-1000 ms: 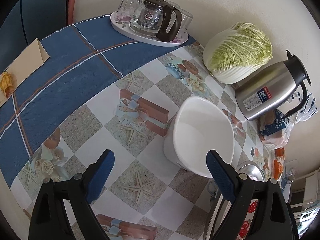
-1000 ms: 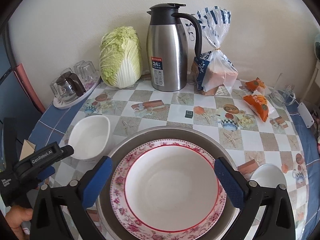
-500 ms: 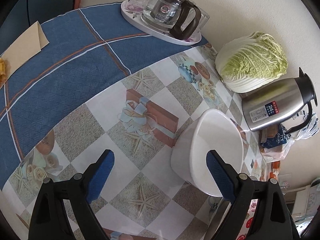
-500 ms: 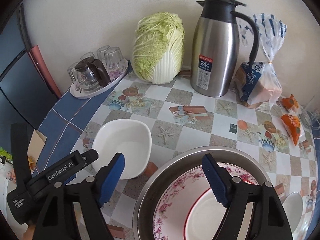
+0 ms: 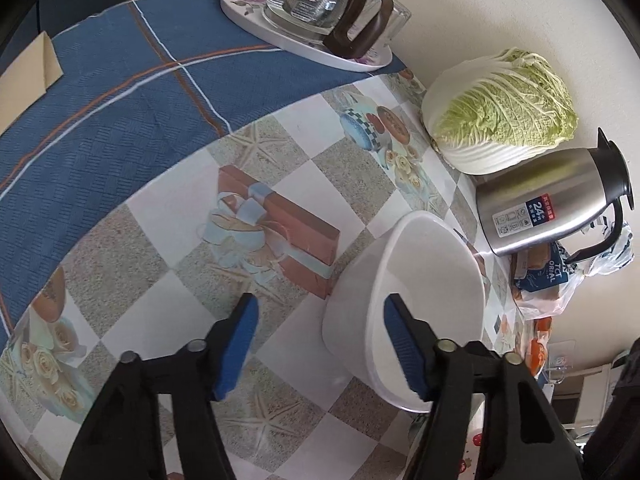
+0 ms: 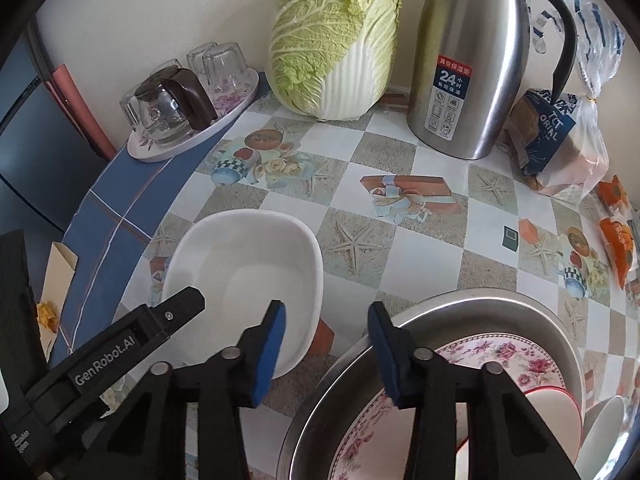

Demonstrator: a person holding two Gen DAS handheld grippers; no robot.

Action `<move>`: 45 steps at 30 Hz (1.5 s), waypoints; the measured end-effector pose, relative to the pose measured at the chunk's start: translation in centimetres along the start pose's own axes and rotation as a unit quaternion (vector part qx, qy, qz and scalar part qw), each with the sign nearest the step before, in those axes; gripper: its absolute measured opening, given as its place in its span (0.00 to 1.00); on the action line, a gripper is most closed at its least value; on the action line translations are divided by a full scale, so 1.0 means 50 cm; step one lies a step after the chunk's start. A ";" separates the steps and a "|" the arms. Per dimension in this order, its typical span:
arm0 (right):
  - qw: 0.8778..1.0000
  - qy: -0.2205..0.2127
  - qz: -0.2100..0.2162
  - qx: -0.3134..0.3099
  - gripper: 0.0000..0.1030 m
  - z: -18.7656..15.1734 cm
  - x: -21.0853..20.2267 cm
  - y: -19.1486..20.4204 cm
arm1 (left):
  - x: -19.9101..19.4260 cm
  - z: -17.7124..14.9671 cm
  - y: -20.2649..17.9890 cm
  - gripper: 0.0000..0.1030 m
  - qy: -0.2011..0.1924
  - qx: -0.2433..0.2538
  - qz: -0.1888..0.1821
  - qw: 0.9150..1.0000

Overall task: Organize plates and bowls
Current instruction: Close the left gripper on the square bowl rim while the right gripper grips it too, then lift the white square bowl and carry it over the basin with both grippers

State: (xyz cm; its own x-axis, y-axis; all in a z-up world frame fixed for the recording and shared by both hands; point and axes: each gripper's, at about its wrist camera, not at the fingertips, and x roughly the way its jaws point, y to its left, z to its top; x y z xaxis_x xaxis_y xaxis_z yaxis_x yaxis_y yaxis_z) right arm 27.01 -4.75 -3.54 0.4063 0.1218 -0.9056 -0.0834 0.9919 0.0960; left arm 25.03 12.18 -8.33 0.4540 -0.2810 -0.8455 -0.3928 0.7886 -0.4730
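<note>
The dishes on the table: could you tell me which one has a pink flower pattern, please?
The floral plate lying in the steel basin, with pink roses round its rim. The square bowl beside the basin is plain white.

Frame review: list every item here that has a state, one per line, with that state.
white bowl: upright, empty, on the table.
left gripper: fingers astride the bowl's near wall, just been closing, not yet pressing.
right gripper: fingers apart above the bowl's rim, just been closing, nothing gripped.
floral plate: lying in the steel basin.
thermos jug: upright, lid on.
glass teapot: upright on its tray.
glasses: upside down.
bread bag: tied shut.
</note>
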 end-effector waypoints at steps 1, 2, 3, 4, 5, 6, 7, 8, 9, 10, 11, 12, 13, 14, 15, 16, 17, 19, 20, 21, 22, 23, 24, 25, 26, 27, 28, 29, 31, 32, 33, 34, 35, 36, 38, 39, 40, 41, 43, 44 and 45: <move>1.000 0.003 0.003 0.002 0.36 0.000 0.005 -0.002 | 0.004 0.000 -0.003 0.53 0.003 0.002 -0.004 1.000; 1.000 0.005 0.006 0.003 0.32 0.000 0.010 -0.003 | 0.008 -0.001 -0.006 0.46 0.006 0.004 -0.008 1.000; 1.000 0.006 0.007 0.002 0.30 0.000 0.015 -0.003 | 0.011 -0.002 -0.010 0.42 0.009 0.007 -0.011 1.000; 1.000 0.008 0.008 0.002 0.27 0.000 0.019 -0.004 | 0.014 -0.004 -0.013 0.35 0.012 0.009 -0.016 1.000; 1.000 0.008 0.010 0.003 0.25 0.000 0.022 -0.004 | 0.017 -0.005 -0.016 0.26 0.014 0.011 -0.020 1.000; 1.000 0.009 0.012 0.003 0.24 0.000 0.025 -0.003 | 0.018 -0.007 -0.019 0.24 0.017 0.012 -0.025 0.999; 1.000 0.011 0.014 0.003 0.21 -0.001 0.028 -0.003 | 0.018 -0.009 -0.020 0.23 0.015 0.014 -0.023 1.000; 1.000 0.012 0.018 0.004 0.20 -0.001 0.030 -0.003 | 0.017 -0.009 -0.022 0.23 0.014 0.018 -0.022 0.999; 1.000 0.013 0.021 0.005 0.18 -0.002 0.033 -0.003 | 0.016 -0.010 -0.023 0.23 0.014 0.020 -0.023 0.999; 1.000 0.014 0.023 0.005 0.16 -0.004 0.034 -0.002 | 0.014 -0.010 -0.022 0.23 0.012 0.021 -0.023 0.999; 1.000 0.014 0.024 0.004 0.15 -0.004 0.035 -0.001 | 0.012 -0.010 -0.023 0.22 0.011 0.022 -0.024 0.999; 1.000 0.015 0.026 0.004 0.15 -0.005 0.035 0.000 | 0.008 -0.010 -0.024 0.21 0.009 0.025 -0.021 0.999; 0.999 0.014 0.029 0.004 0.15 -0.005 0.034 0.001 | 0.003 -0.009 -0.027 0.20 0.006 0.030 -0.019 0.999; 0.999 0.014 0.029 0.004 0.15 -0.006 0.031 0.003 | -0.002 -0.008 -0.031 0.20 0.002 0.035 -0.018 0.999; 1.000 0.012 0.028 0.002 0.15 -0.006 0.029 0.005 | -0.009 -0.008 -0.034 0.20 -0.002 0.040 -0.018 0.999; 1.000 0.011 0.028 0.002 0.15 -0.007 0.026 0.007 | -0.016 -0.007 -0.036 0.20 -0.004 0.043 -0.018 0.999; 1.000 0.009 0.029 0.004 0.15 -0.007 0.023 0.007 | -0.023 -0.006 -0.037 0.20 -0.006 0.046 -0.018 0.999; 0.999 0.007 0.035 0.009 0.15 -0.009 0.012 0.006 | -0.041 -0.006 -0.045 0.20 -0.015 0.056 -0.018 0.998; 0.999 0.002 0.039 0.011 0.15 -0.010 0.004 0.006 | -0.051 -0.007 -0.049 0.20 -0.019 0.061 -0.020 0.998; 0.999 -0.003 0.042 0.012 0.15 -0.010 -0.005 0.006 | -0.060 -0.009 -0.053 0.20 -0.023 0.066 -0.022 0.997; 0.999 -0.009 0.043 0.012 0.15 -0.011 -0.016 0.006 | -0.072 -0.012 -0.057 0.20 -0.028 0.071 -0.024 0.997; 0.999 -0.016 0.044 0.012 0.15 -0.013 -0.028 0.006 | -0.084 -0.015 -0.061 0.20 -0.033 0.076 -0.027 0.996; 0.999 -0.023 0.044 0.013 0.15 -0.014 -0.042 0.006 | -0.096 -0.018 -0.066 0.20 -0.038 0.082 -0.030 0.995; 0.998 -0.031 0.045 0.014 0.15 -0.016 -0.056 0.006 | -0.108 -0.023 -0.071 0.20 -0.044 0.089 -0.031 0.995; 0.998 -0.038 0.045 0.015 0.15 -0.020 -0.070 0.005 | -0.121 -0.027 -0.076 0.20 -0.049 0.096 -0.032 0.994; 0.998 -0.045 0.045 0.017 0.15 -0.023 -0.085 0.005 | -0.135 -0.032 -0.081 0.20 -0.056 0.102 -0.034 0.993; 0.997 -0.052 0.045 0.018 0.15 -0.028 -0.100 0.003 | -0.147 -0.037 -0.086 0.20 -0.062 0.108 -0.037 0.992; 0.997 -0.060 0.046 0.020 0.15 -0.033 -0.114 0.002 | -0.160 -0.043 -0.090 0.20 -0.067 0.114 -0.041 0.990; 0.996 -0.072 0.046 0.023 0.15 -0.047 -0.141 0.000 | -0.183 -0.054 -0.097 0.20 -0.077 0.122 -0.047 0.988; 0.996 -0.077 0.047 0.025 0.16 -0.054 -0.155 -0.002 | -0.191 -0.061 -0.102 0.20 -0.081 0.127 -0.050 0.987; 0.995 -0.083 0.048 0.028 0.16 -0.061 -0.168 -0.005 | -0.198 -0.068 -0.106 0.20 -0.084 0.132 -0.054 0.986; 0.995 -0.087 0.049 0.031 0.16 -0.068 -0.180 -0.009 | -0.205 -0.075 -0.110 0.20 -0.084 0.136 -0.060 0.985; 0.994 -0.091 0.047 0.034 0.16 -0.075 -0.190 -0.012 | -0.210 -0.082 -0.115 0.20 -0.085 0.141 -0.064 0.984; 0.994 -0.095 0.043 0.037 0.16 -0.083 -0.199 -0.016 | -0.212 -0.088 -0.121 0.20 -0.085 0.146 -0.066 0.983; 0.993 -0.102 0.039 0.044 0.16 -0.098 -0.217 -0.025 | -0.220 -0.103 -0.136 0.20 -0.088 0.162 -0.069 0.980; 0.992 -0.106 0.040 0.049 0.16 -0.104 -0.226 -0.033 | -0.224 -0.113 -0.144 0.20 -0.089 0.170 -0.070 0.979; 0.992 -0.110 0.040 0.055 0.16 -0.110 -0.234 -0.040 | -0.225 -0.121 -0.154 0.20 -0.090 0.178 -0.070 0.977; 0.991 -0.114 0.039 0.062 0.16 -0.116 -0.241 -0.049 | -0.226 -0.130 -0.162 0.20 -0.090 0.185 -0.070 0.976; 0.990 -0.118 0.036 0.074 0.16 -0.127 -0.253 -0.067 | -0.223 -0.147 -0.180 0.20 -0.084 0.198 -0.071 0.974; 0.989 -0.120 0.033 0.080 0.16 -0.133 -0.258 -0.078 | -0.221 -0.155 -0.188 0.20 -0.081 0.204 -0.074 0.973; 0.988 -0.123 0.030 0.085 0.16 -0.139 -0.263 -0.088 | -0.219 -0.162 -0.196 0.20 -0.078 0.209 -0.077 0.972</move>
State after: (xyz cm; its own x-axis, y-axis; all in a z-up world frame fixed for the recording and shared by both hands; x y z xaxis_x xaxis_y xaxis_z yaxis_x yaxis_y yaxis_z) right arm 15.71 -10.96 5.07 0.6161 0.1643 -0.7704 0.0321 0.9720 0.2329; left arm 17.44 3.09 3.58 0.6093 -0.3522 -0.7104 0.0328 0.9063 -0.4213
